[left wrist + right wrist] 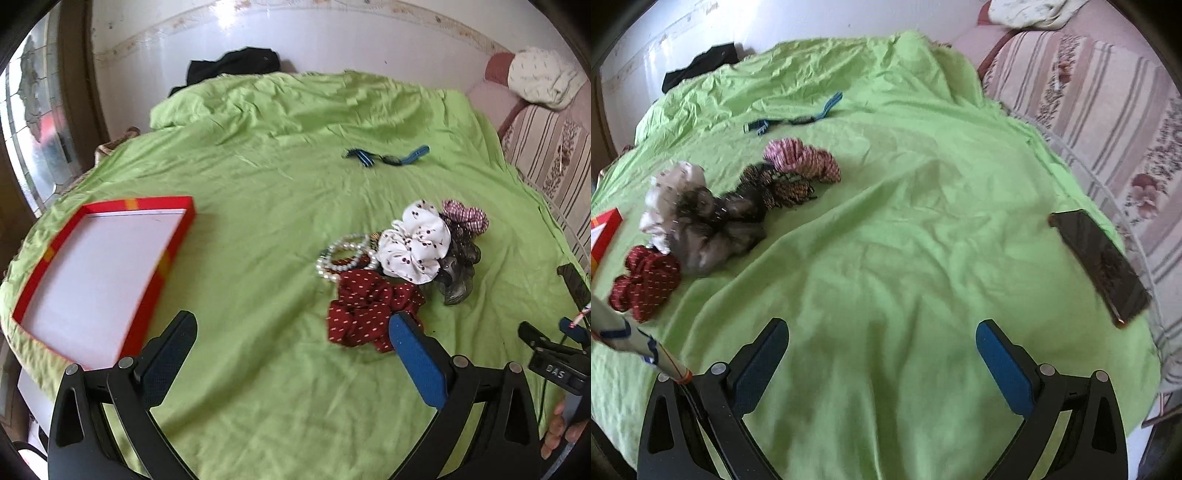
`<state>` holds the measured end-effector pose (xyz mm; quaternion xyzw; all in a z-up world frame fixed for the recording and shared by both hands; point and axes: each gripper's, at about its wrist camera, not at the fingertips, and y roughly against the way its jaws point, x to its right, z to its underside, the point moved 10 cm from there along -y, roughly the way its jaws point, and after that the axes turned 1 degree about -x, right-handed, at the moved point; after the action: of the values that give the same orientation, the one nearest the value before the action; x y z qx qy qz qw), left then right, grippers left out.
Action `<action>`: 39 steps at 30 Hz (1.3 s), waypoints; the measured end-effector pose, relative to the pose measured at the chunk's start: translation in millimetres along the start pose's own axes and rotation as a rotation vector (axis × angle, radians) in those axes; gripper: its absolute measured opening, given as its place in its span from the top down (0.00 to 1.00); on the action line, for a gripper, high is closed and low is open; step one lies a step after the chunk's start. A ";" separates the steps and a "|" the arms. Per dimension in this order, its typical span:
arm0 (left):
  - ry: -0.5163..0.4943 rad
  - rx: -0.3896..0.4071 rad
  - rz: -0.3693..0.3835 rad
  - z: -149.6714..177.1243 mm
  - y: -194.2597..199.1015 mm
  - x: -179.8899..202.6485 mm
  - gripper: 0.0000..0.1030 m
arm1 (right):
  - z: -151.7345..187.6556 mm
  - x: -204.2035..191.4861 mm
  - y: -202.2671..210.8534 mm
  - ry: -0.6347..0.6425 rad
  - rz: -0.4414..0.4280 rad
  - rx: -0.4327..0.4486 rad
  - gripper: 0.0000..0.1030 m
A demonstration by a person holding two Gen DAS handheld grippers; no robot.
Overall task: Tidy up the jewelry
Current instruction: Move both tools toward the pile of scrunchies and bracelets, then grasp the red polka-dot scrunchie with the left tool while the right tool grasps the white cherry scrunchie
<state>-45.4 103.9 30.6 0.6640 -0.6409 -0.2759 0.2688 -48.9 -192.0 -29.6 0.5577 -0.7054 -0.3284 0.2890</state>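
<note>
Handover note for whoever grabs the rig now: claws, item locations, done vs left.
Left claw: open, empty, just short of the dark red scrunchie.
Right claw: open, empty, over bare green sheet.
Red box: left on the bed, nothing in it.
Pile right of it: pearl bracelets, white cherry scrunchie, pink checked scrunchie, grey sheer scrunchie.
Phone lies at the right edge; not part of the job.
Done: nothing sorted. Left: move everything from the pile into the box.
</note>
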 end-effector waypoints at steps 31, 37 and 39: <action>-0.012 -0.073 0.045 37.1 11.1 -24.1 0.00 | -3.2 -76.2 72.2 0.093 -0.126 0.109 0.14; 0.001 -0.102 0.053 37.7 1.6 -30.7 0.21 | -13.3 -96.0 62.1 0.111 -0.193 0.096 0.17; 0.015 -0.117 0.062 38.6 -2.6 -33.3 0.21 | -18.4 -105.3 57.8 0.113 -0.241 0.087 0.21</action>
<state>-71.9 137.1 2.4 0.6290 -0.6420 -0.2993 0.3202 -46.9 -82.3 22.8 0.6679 -0.6294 -0.2981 0.2624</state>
